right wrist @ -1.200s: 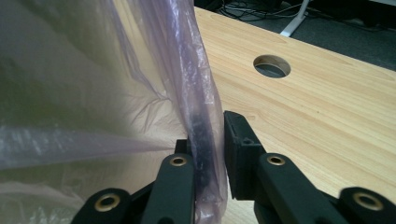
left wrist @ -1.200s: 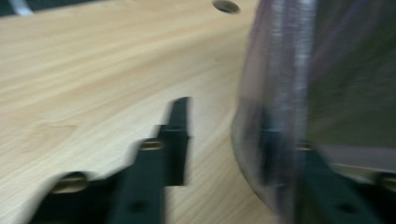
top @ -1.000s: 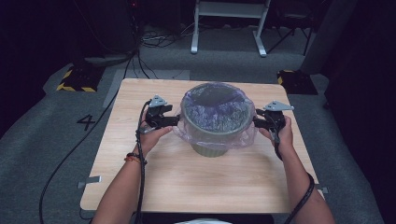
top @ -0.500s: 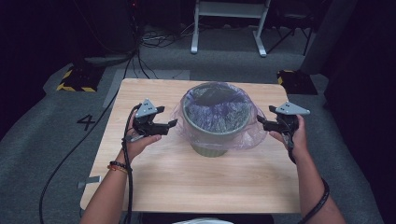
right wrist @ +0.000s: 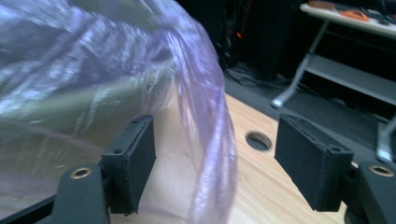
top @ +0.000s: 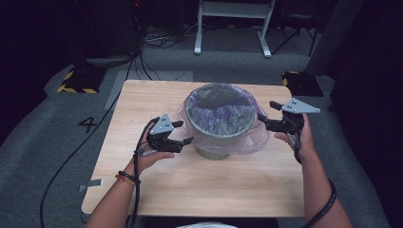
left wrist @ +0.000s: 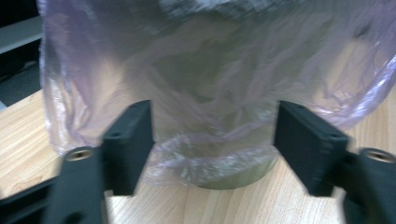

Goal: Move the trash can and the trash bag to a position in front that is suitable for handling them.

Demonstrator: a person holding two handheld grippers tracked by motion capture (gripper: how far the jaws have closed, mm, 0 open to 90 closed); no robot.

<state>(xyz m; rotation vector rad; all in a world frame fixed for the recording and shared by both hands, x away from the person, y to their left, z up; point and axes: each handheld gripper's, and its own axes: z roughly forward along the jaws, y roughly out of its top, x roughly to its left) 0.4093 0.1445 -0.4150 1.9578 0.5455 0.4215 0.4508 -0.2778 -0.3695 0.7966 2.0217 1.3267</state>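
While fitting the thin translucent purple plastic bag (top: 223, 114) over the round grey-green bin (top: 214, 145), I had both the left gripper (top: 186, 134) and the right gripper (top: 261, 118) gaping, holding nothing, the left just narrowing, the right just widening; next I judged I needed to regrip the overhang.

You have one readable mark before you: a dark numeral "4" (top: 88, 124) on the grey floor (top: 43, 156), just left of the wooden table (top: 142, 102). Nothing else carries legible lettering, brand or label.

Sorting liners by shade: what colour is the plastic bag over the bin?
Pale translucent purple bag; clearest in the left gripper view.
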